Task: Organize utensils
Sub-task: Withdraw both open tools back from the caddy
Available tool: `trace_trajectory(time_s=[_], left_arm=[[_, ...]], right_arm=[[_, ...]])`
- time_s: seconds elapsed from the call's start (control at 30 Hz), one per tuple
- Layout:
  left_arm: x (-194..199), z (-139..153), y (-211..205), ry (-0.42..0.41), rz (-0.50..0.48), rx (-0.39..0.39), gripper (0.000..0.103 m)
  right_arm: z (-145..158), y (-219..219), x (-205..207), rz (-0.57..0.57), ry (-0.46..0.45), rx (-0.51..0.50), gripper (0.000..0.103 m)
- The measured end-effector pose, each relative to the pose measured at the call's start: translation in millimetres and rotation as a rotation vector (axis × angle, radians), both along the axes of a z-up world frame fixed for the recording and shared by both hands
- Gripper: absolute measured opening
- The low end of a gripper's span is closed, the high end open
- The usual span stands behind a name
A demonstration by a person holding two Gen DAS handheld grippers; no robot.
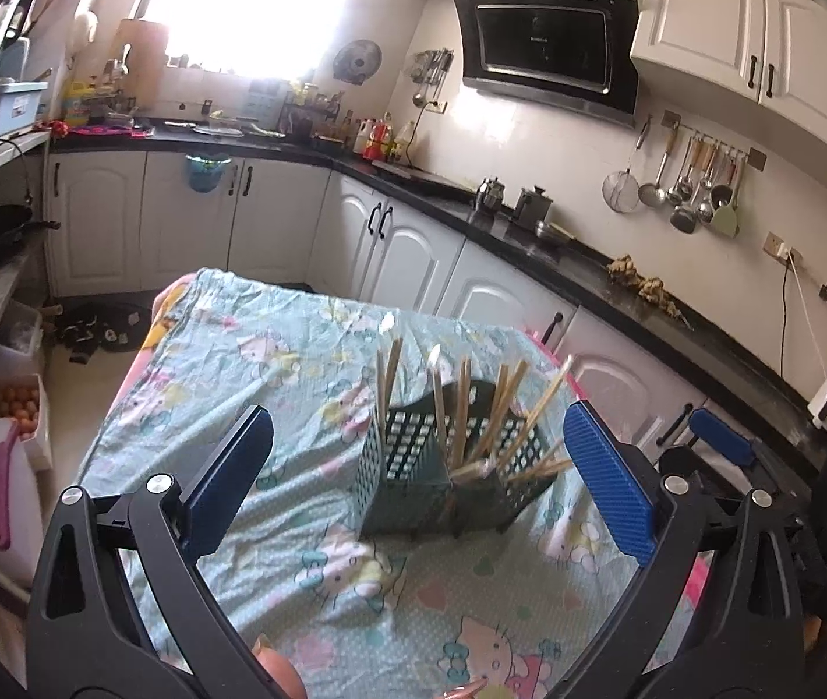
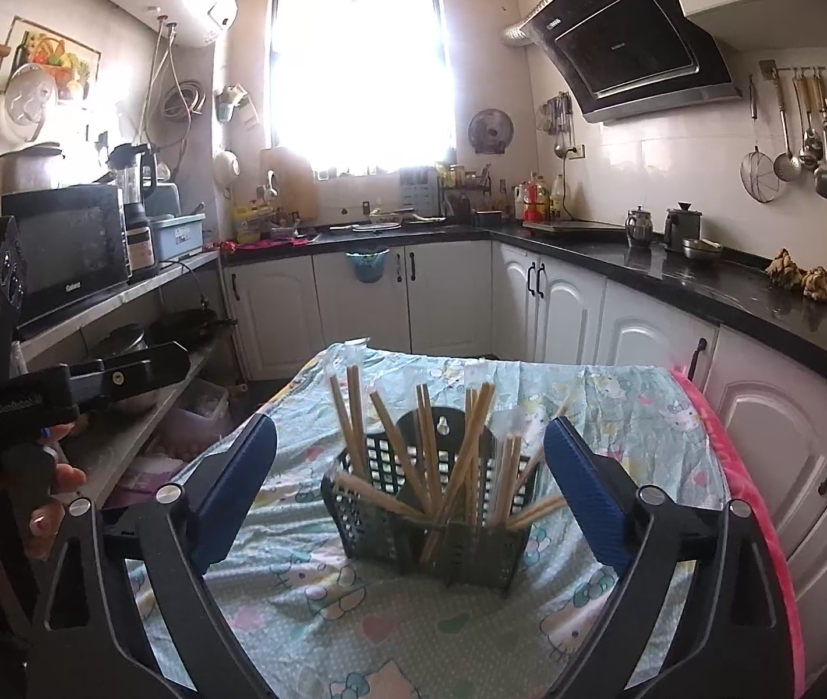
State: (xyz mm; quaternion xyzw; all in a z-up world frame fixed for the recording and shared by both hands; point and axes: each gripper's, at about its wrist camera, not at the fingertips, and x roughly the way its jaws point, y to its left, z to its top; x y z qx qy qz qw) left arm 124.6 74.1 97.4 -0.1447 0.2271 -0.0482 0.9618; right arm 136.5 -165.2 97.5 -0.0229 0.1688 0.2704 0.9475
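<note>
A dark green perforated basket (image 1: pixel 407 466) (image 2: pixel 472 547) stands on a table covered with a light blue cartoon-cat cloth (image 1: pixel 274 361) (image 2: pixel 390 611). Several wooden chopsticks (image 1: pixel 461 419) (image 2: pixel 355 425) lean in it at different angles, some in clear sleeves. My left gripper (image 1: pixel 416 413) is open, its blue pads (image 1: pixel 611 483) on either side of the basket and short of it, nothing between them. My right gripper (image 2: pixel 410 424) is open in the same way and holds nothing. A pale thin stick (image 1: pixel 233 405) lies on the cloth left of the basket. In the right wrist view a hand (image 2: pixel 46 501) holds the left gripper's handle.
Black countertops (image 2: pixel 722 285) over white cabinets (image 2: pixel 576 303) run along the back and right. A shelf with a microwave (image 2: pixel 70 244) and pots stands at the left. The cloth's pink hem (image 2: pixel 763 524) marks the table's right edge. Ladles hang on a wall rail (image 2: pixel 809 134).
</note>
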Motion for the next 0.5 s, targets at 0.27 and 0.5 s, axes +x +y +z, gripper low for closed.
trace_trajectory(time_s=[0.27,0.5], left_arm=[[-19.9,-28.8,-10.6,0.064,-0.006,0.020,0.092],[-35.5,-59.5,-22.2,0.125,0.001,0.069,0.092]], right_arm=[[-21.3,-8.6,-23.1,-0.018,0.014,-0.015,0.096],[-57.0,-12.1,-44.7,-0.026,0.051,-0.037,0.096]])
